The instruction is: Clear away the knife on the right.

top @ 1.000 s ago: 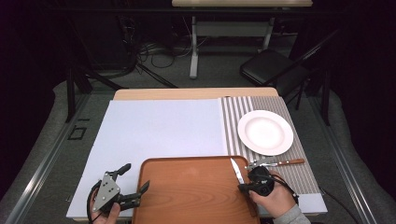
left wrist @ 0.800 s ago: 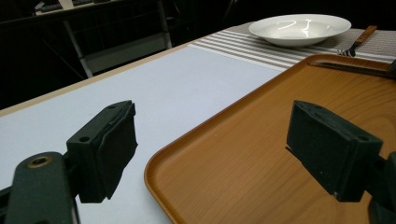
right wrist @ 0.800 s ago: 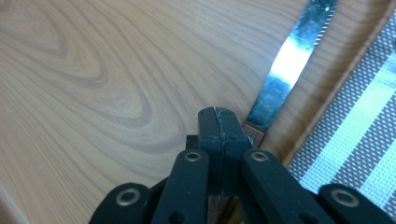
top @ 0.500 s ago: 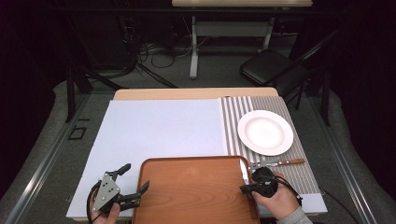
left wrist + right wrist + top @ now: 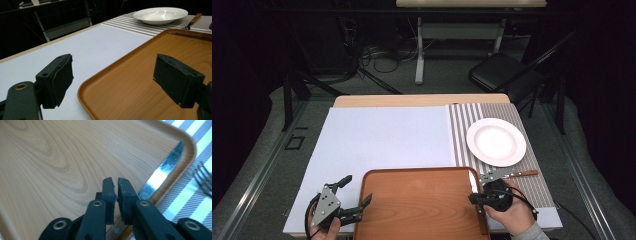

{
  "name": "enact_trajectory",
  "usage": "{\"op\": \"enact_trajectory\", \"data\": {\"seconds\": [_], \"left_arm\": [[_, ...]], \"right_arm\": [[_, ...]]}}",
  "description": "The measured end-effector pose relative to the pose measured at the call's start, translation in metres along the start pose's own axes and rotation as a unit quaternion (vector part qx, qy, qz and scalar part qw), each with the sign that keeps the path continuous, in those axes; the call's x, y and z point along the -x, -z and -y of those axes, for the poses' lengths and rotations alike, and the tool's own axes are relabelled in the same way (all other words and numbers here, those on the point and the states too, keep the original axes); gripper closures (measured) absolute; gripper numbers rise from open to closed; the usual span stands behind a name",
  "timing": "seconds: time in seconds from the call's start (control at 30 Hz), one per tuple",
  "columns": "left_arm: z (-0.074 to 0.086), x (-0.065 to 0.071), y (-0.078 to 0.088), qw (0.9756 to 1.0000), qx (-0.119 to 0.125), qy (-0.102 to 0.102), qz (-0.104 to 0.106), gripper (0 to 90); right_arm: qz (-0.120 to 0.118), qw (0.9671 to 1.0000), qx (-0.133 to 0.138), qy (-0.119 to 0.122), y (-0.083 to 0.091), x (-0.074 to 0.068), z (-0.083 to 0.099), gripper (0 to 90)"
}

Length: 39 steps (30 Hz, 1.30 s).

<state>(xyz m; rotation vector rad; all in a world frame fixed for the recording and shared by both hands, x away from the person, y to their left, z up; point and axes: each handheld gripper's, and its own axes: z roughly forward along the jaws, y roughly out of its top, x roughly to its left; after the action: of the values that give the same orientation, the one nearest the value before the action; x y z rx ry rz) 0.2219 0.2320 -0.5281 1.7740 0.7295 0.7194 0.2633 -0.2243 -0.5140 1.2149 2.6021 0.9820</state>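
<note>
Knife [image 5: 475, 199] lengthwise along tray [image 5: 422, 210] right rim (tip far).

Bare tray [image 5: 422, 200] floor; knife [image 5: 473, 186] along right rim, plate [image 5: 496, 141] beyond.

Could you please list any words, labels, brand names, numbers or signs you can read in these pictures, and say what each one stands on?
None: no readable text shows on the tray, the plate, the knife, the fork, the striped mat or either gripper.
</note>
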Motion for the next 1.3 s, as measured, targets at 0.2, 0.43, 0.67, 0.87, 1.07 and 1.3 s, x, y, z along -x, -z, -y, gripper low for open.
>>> {"op": "enact_trajectory", "data": {"seconds": [0.2, 0.43, 0.67, 0.87, 1.07, 1.3], "left_arm": [[0.0, 0.0, 0.0, 1.0, 0.001, -0.002, -0.001, 15.6], [0.0, 0.001, 0.0, 1.0, 0.001, -0.003, -0.002, 15.6], [0.0, 0.001, 0.0, 1.0, -0.001, -0.001, -0.002, 15.6], [0.0, 0.0, 0.001, 1.0, 0.002, 0.001, -0.001, 15.6], [0.0, 0.001, 0.0, 1.0, 0.002, 0.002, -0.002, 15.6], [0.0, 0.0, 0.001, 1.0, 0.001, 0.003, -0.003, 15.6]], "right_arm": [[0.014, 0.9975, 0.036, 0.059, 0.003, 0.002, -0.001, 66.8], [0.008, 0.9914, 0.071, 0.11, 0.004, 0.005, -0.002, 61.6], [-0.004, 0.9904, 0.082, 0.112, 0.007, 0.009, -0.003, 61.7], [-0.002, 0.9896, 0.09, 0.113, 0.013, 0.012, -0.004, 56.2], [0.019, 0.99, 0.111, 0.085, 0.024, 0.023, -0.001, 49.3], [0.051, 0.987, 0.137, 0.067, 0.035, 0.042, 0.006, 32.6]]}}
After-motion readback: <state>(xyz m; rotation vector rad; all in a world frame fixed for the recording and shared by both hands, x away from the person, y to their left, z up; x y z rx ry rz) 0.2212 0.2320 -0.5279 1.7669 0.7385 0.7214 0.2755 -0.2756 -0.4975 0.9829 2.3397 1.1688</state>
